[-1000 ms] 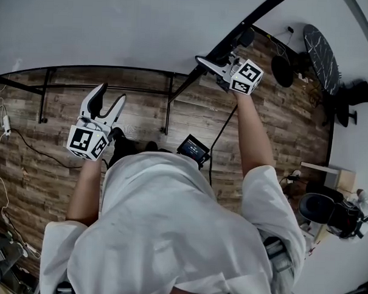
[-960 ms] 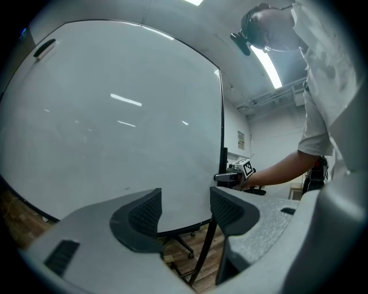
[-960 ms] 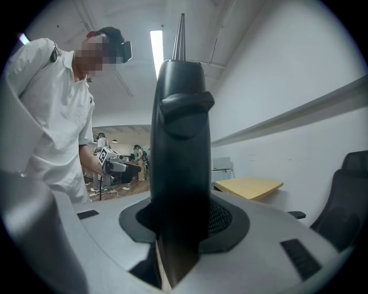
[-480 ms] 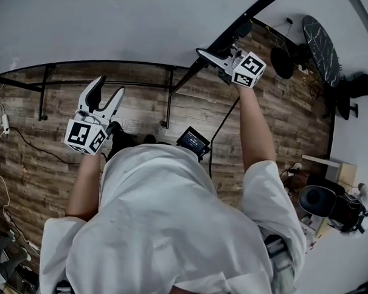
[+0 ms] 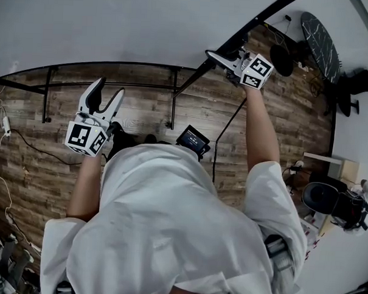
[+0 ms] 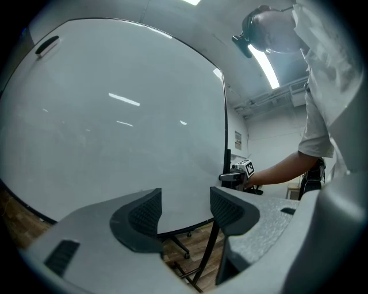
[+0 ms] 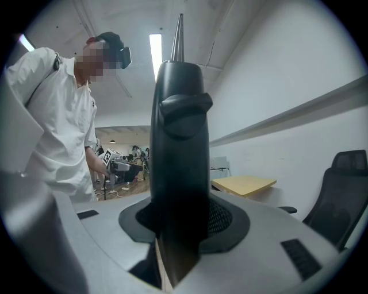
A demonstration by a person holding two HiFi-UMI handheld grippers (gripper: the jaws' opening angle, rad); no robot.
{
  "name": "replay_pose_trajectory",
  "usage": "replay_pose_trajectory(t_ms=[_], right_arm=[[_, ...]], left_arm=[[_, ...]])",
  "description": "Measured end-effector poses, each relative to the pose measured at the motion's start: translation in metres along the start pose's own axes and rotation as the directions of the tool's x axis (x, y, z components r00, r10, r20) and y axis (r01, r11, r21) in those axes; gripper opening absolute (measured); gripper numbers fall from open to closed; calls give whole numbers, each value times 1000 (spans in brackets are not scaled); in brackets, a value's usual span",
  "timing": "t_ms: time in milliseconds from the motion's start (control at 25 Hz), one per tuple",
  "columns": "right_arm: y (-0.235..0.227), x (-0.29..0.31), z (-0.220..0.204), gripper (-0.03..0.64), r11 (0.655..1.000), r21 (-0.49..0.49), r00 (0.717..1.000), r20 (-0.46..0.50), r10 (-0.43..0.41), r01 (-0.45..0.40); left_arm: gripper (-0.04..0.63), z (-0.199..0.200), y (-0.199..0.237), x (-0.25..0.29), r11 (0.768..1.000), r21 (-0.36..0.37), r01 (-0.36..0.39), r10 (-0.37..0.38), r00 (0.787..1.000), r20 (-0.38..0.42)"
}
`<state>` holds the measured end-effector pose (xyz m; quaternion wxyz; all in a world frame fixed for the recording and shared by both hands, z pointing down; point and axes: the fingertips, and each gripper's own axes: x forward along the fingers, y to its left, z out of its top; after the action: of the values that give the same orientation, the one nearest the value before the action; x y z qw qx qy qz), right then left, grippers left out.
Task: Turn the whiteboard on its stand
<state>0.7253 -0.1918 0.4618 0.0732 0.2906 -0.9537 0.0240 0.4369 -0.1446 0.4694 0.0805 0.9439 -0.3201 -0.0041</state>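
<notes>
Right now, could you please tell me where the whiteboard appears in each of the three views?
Head view: the whiteboard fills the top; the right gripper clamps its dark side edge.
Left gripper view: the whiteboard fills the left and centre.
Right gripper view: the whiteboard shows edge-on, a dark upright bar between the tongs.
Shared landmark: the person's white shirt.

The whiteboard [image 5: 116, 24] is plain white inside a thin black frame [image 7: 178, 143]; my left gripper [image 5: 110, 91] and right gripper [image 5: 217, 57] are pale grey, their jaws lined with dark, finely ribbed pads [image 6: 141, 215]; each carries a cube [image 5: 86, 139] of black-and-white square markers; the floor [image 5: 282, 123] is brown wood-grain planks; my shirt [image 5: 168, 222] is white; the office chair [image 7: 342, 184] is black.
</notes>
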Motion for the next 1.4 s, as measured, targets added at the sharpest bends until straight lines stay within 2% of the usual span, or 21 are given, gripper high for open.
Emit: replay_pose_trajectory(t_ms=[560,720,760,800,960,1120,1320,1400], right_arm=[[-5,-17,-4,164,999,32,999,-13,-37,37],[-7,-35,-3,188,993,55,995,-11,-100,101],[-9,-43,-2,231,989,72,992,10,-129,128],[-10,-53,0,244,983,87,986,32,-166,162],[-2,-94,3,225,937,91,936,75,-344,337],[16,-117,19,204,859,115,848,136,-512,500],[56,-101,44,157,792,99,775,165,-610,602],[72,-93,50,138,740,91,723,163,-671,666]], left_arm=[[270,0,7,-13,1000,-3,-12,11,1000,-3],[270,-2,7,-17,1000,-4,-10,10,1000,-10],[270,-3,9,-17,1000,-7,-11,11,1000,-13],[270,-3,11,-17,1000,-10,-11,11,1000,-16],[270,-5,14,-17,1000,-11,3,-4,1000,-25],[270,1,19,-14,1000,-24,20,-20,1000,-9],[270,15,24,-7,996,13,87,-87,996,-7],[270,19,29,-4,993,13,121,-121,993,-2]])
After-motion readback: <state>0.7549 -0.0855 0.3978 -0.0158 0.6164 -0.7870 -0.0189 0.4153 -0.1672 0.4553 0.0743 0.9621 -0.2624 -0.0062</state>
